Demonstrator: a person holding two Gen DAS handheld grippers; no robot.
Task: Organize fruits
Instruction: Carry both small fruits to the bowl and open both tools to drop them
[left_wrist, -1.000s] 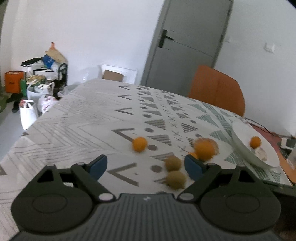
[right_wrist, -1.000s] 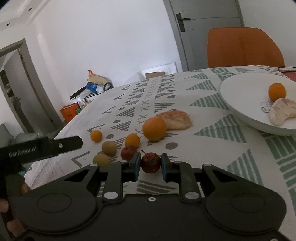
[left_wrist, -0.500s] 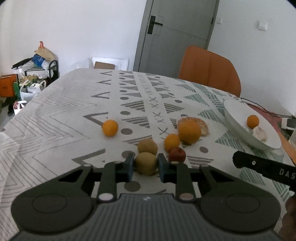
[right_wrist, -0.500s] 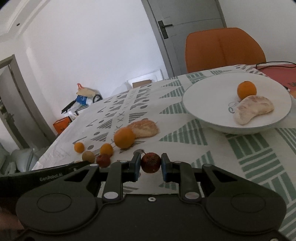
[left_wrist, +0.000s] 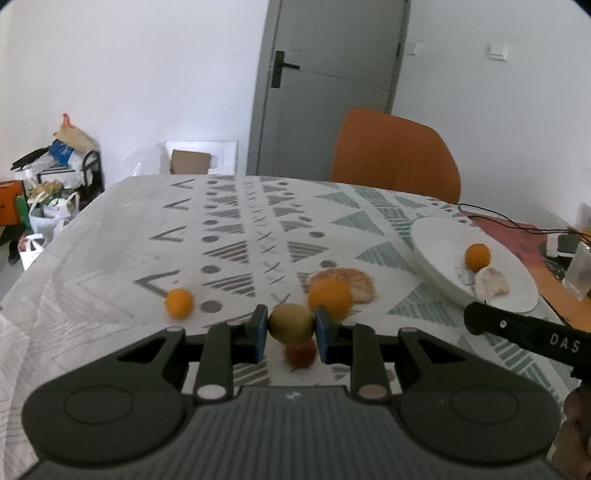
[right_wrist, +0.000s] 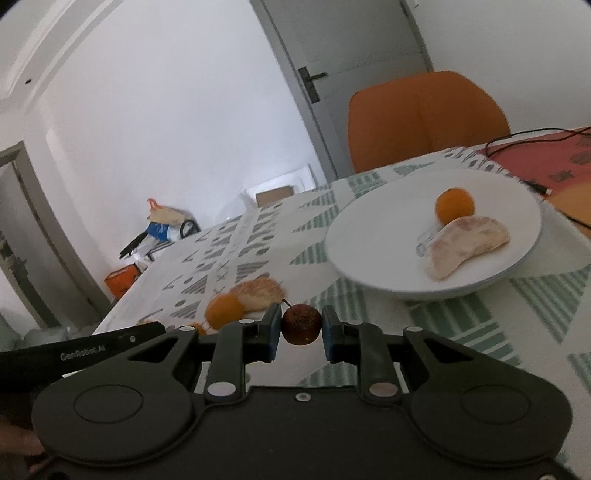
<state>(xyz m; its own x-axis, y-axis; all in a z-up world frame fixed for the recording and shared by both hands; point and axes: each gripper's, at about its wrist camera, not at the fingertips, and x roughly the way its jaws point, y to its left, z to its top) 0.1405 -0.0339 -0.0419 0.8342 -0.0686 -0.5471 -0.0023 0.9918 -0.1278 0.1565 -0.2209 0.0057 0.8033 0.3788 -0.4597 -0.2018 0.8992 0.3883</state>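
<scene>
Fruits are lying partly on the patterned surface (left_wrist: 110, 236) and partly in the white plate (right_wrist: 376, 229), while two are being carried. Left tongs (left_wrist: 290, 326) are clamping a greenish-brown kiwi (left_wrist: 290, 322) between their blue pads, lifted above a small red fruit (left_wrist: 301, 355) that is sitting on the cloth just below. Right tongs (right_wrist: 297, 328) are pinching a dark red apple (right_wrist: 301, 324), stem up, raised near the plate's rim. Inside the plate, a small orange (right_wrist: 454, 205) is touching a pale peeled segment (right_wrist: 465, 245). On the surface, a large orange (left_wrist: 329, 299) is resting against a peeled citrus piece (left_wrist: 356, 284), and a little orange (left_wrist: 178, 302) is sitting well apart to the left. An orange chair (left_wrist: 395, 158) is standing behind the surface.
</scene>
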